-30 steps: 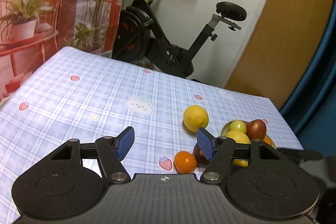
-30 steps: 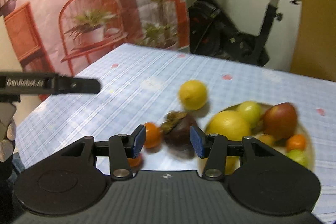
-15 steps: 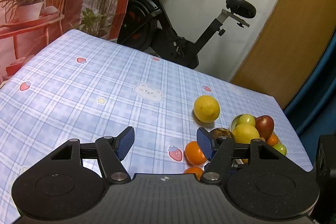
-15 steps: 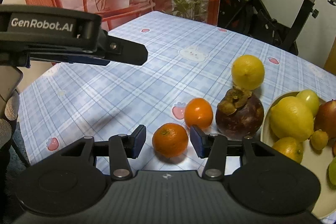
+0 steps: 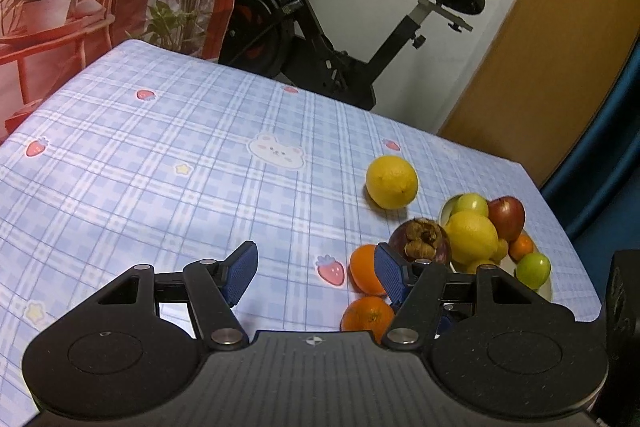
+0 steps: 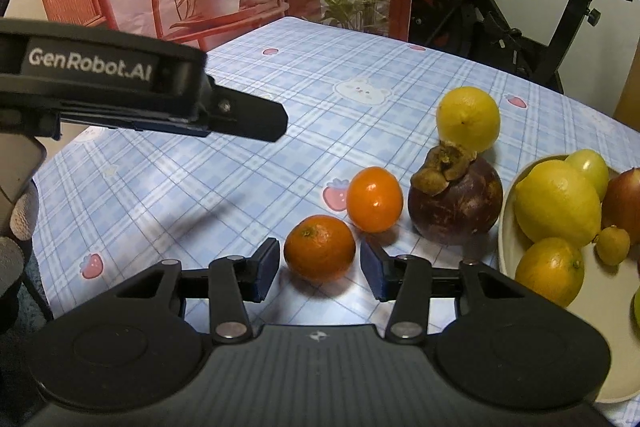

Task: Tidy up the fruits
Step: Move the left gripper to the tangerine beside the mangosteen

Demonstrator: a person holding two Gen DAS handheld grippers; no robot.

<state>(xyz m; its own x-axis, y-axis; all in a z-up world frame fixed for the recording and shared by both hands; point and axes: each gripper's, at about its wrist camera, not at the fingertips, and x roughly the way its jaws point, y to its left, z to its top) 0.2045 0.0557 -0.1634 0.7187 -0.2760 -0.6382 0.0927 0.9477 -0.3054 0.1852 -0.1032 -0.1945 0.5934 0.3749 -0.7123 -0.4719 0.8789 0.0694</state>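
A small orange lies on the checked tablecloth between the fingers of my right gripper, which is open, with a thin gap at each pad. Behind it sit a second orange, a dark mangosteen and a lemon. To the right, a cream plate holds a lemon, oranges, green fruit and a red apple. My left gripper hovers open and empty over the cloth, left of the same oranges. Its right finger hides part of them.
The left gripper's tip crosses the upper left of the right wrist view, above the cloth. An exercise bike stands beyond the table's far edge. The plate sits near the table's right edge. The cloth to the left is bare.
My right gripper has dropped and closed in on the near orange, which now sits between its fingers. The left gripper has barely shifted.
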